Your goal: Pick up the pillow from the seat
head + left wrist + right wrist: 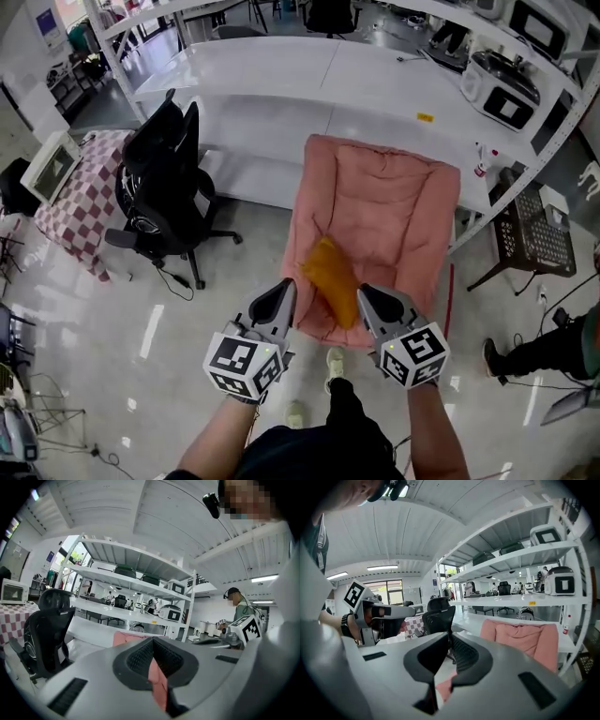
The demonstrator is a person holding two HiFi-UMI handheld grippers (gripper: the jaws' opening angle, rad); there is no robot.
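Note:
An orange pillow (333, 278) lies tilted on the lower part of a pink padded seat (384, 202), which leans back against a white table. My left gripper (285, 287) hovers just left of the pillow, near the seat's front edge, with its jaws shut and nothing in them. My right gripper (365, 293) hovers just right of the pillow, also shut and empty. In the left gripper view the shut jaws (152, 641) point at the pink seat (125, 638). The right gripper view shows the shut jaws (450, 637) and the seat (525, 639) to their right; the pillow shows in neither gripper view.
A black office chair (164, 183) stands left of the seat, and a table with a checkered cloth (80, 192) further left. The long white table (281, 80) runs behind. A shelf rack (525, 84) and a black crate (539, 234) stand right. Another person's legs (539, 352) are at the right edge.

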